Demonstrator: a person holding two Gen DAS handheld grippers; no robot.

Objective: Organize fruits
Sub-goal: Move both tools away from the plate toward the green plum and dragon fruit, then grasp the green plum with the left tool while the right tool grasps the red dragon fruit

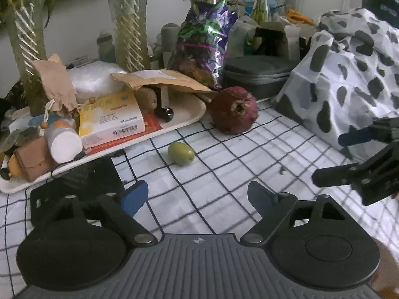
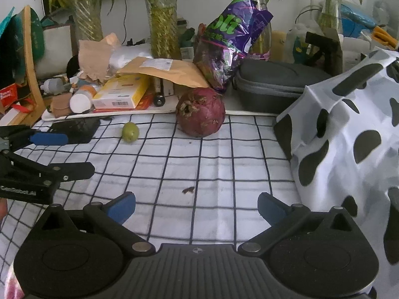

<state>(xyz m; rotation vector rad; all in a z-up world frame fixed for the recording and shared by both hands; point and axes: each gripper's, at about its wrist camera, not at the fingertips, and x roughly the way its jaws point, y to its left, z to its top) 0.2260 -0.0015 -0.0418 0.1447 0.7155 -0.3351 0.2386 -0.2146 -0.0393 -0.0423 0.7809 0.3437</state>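
From the left wrist view, the left gripper hovers over the checked cloth with its blue-padded fingers spread wide and nothing between them. Taking the pomegranate as landmark: it sits on the cloth at the far edge, its crown turned toward the camera. The small green fruit lies on the cloth nearer the camera and to the left of the pomegranate, apart from it. The white tray of clutter reaches in from the left, its corner just beside the pomegranate. Behind the pomegranate stands a purple snack bag, with a grey zip case to the right behind. The cow-print bag rises to the pomegranate's right. The right gripper enters at the right edge, its fingers parted and empty

From the right wrist view, the right gripper has its fingers released, wide apart, holding nothing. The pomegranate rests at the far side of the cloth. The green fruit lies to its left, well apart. The cow-print bag is on its right. The left gripper shows at the left edge, open, near a black flat object left of the green fruit
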